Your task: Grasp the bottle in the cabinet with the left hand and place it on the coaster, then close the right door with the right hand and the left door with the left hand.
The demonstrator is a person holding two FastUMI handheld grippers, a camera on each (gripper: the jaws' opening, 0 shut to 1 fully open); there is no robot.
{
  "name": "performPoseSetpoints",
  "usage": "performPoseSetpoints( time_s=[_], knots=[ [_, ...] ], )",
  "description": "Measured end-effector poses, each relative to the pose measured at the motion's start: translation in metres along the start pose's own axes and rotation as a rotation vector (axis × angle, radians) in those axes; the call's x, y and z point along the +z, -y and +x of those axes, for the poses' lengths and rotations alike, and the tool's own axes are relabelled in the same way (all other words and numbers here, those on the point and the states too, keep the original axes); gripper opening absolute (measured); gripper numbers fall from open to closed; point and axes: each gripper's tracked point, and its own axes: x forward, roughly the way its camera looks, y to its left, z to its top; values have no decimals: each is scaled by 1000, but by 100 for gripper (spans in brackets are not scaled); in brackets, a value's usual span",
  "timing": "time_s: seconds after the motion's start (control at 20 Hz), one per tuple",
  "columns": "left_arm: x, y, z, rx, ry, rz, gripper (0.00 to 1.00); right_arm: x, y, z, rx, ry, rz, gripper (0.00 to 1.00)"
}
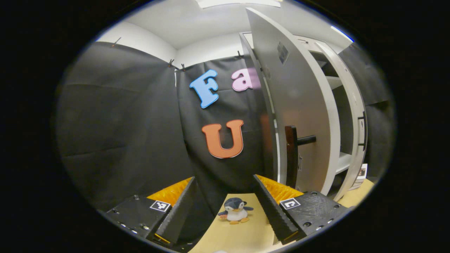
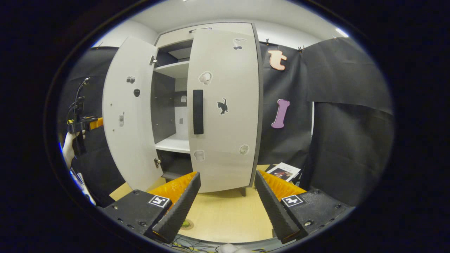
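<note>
step: close left door | white left cabinet door (image 2: 123, 116) ajar, black bar handle (image 1: 291, 156); right door (image 2: 225, 105) shut | left gripper (image 1: 225, 211) wide, empty | right gripper (image 2: 226, 207) wide, empty | advice: push the door's outer face near the handle edge, steadily.

white cabinet (image 2: 182, 70): right door (image 2: 225, 105) shut, left door (image 2: 126, 112) swung open.
</note>
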Motion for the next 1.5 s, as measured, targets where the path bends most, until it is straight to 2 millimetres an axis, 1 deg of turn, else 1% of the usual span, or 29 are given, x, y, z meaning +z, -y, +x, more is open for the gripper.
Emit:
performPoseSetpoints(
  time_s=[0.1,0.3,0.35,0.4,0.45,0.5,0.55,0.7,0.75,0.8,0.85,0.9,0.95,1.25,1.5],
  knots=[
    [1,8,3,-14,1,4,97,0,1,0,-2,-1,2,100],
    [5,13,3,-21,28,31,84,1,0,2,5,0,8,100],
    [4,15,3,-28,23,23,90,1,0,3,7,-2,7,100],
    [4,16,5,-37,14,6,90,0,-1,4,12,-3,7,100],
    [2,18,5,-45,1,-16,87,0,-1,5,15,-3,11,100],
    [1,19,4,-53,-10,-37,90,1,0,6,16,-2,13,100],
    [0,20,3,-54,-14,-47,87,1,0,6,18,-1,14,100],
    [1,23,4,-46,-13,-54,87,1,2,6,19,-1,12,100],
    [1,27,4,-46,-23,-61,91,1,3,6,19,-2,10,100],
    [2,33,1,-40,-20,-66,80,1,4,5,20,-1,10,100],
    [2,39,0,-31,-9,-55,71,0,5,4,18,-3,10,100],
    [5,44,-6,-22,1,-40,70,0,6,3,17,-2,12,100],
    [6,47,-8,-17,3,-31,77,0,7,3,16,-2,14,100],
    [8,86,-11,-93,-1,-52,76,0,17,-1,0,-3,17,100],
    [13,118,-10,-161,9,-21,77,-2,19,-8,-10,-3,12,100]
  ],
)
